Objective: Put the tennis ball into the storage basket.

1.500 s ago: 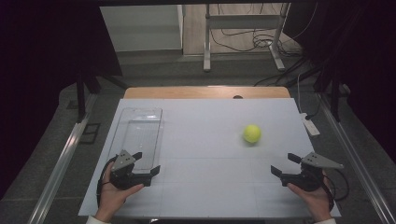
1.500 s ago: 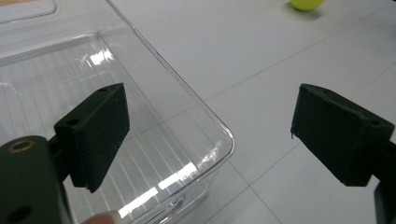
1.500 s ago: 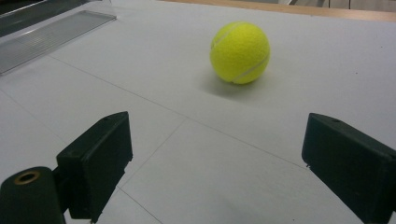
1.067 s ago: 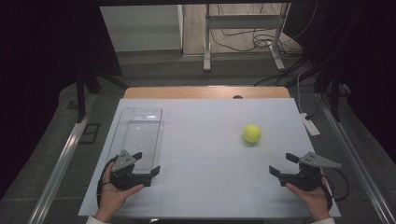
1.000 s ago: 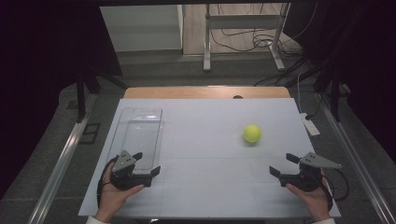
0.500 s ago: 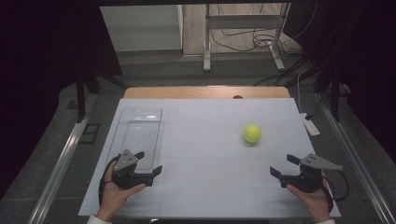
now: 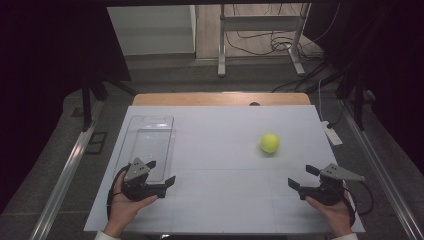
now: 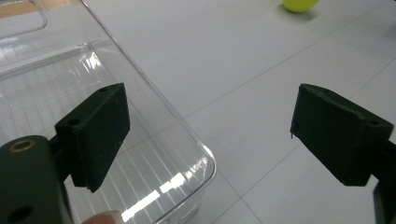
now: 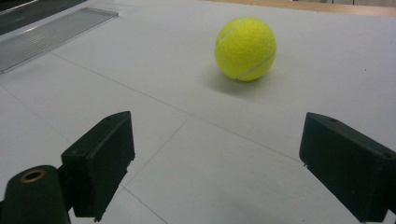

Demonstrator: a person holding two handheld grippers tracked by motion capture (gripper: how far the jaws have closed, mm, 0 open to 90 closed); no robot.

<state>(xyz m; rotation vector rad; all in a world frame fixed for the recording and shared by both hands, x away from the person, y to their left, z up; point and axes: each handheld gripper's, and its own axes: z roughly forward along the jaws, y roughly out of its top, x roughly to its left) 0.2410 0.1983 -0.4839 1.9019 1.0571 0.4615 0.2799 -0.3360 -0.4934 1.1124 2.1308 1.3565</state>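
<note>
A yellow tennis ball (image 7: 269, 143) rests on the white table top (image 7: 220, 150), right of the middle. In the right gripper view the ball (image 9: 245, 48) lies ahead of my right gripper (image 9: 215, 135), well beyond the jaws. That gripper (image 7: 300, 176) is held near the front right edge, open and empty. A clear plastic tray (image 7: 150, 145) lies flat at the left. My left gripper (image 7: 161, 171) is at the tray's near end, open, and one jaw hangs over the tray's corner (image 8: 140, 154). Nothing is between its fingers (image 8: 95, 133). The ball (image 8: 299, 4) sits far off at the top edge.
A strip of wooden table edge (image 7: 215, 98) runs along the far side. A small white object (image 7: 332, 134) lies by the right edge. Metal rails (image 7: 65, 175) flank the table. Stand legs and cables (image 7: 260, 45) are on the floor beyond.
My left gripper has shifted very slightly to the right near the tray. The ball and the right gripper have stayed where they were.
</note>
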